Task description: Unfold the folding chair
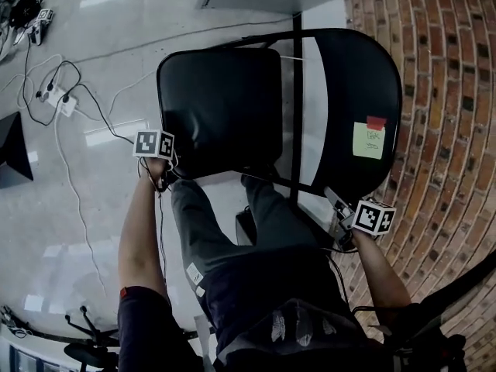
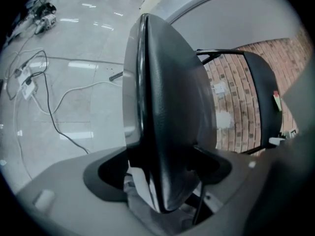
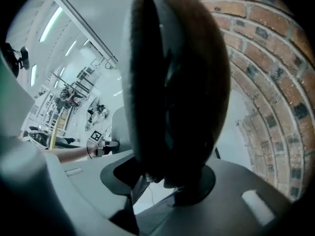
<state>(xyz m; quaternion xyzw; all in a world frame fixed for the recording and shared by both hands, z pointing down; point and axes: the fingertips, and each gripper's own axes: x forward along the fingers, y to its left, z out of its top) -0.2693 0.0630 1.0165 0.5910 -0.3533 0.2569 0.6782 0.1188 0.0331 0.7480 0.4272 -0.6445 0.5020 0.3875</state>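
Note:
A black folding chair stands in front of me, partly opened. In the head view its padded seat [image 1: 221, 107] tilts at the left, and its backrest [image 1: 356, 91] bears a yellow sticky note [image 1: 369, 139]. My left gripper [image 1: 167, 165] is at the seat's near left corner. In the left gripper view the seat's edge [image 2: 167, 107] fills the space between the jaws of the left gripper [image 2: 167, 181], which press on it. My right gripper [image 1: 335, 201] grips the backrest's near edge. The right gripper view shows the backrest [image 3: 177, 82] clamped in the right gripper [image 3: 170, 173].
A curved brick wall [image 1: 449, 130] rises close behind the backrest on the right. Cables and a power strip [image 1: 58, 99] lie on the glossy floor at the left. A dark object [image 1: 12, 157] sits at the left edge. The person's legs [image 1: 232, 231] are right below the seat.

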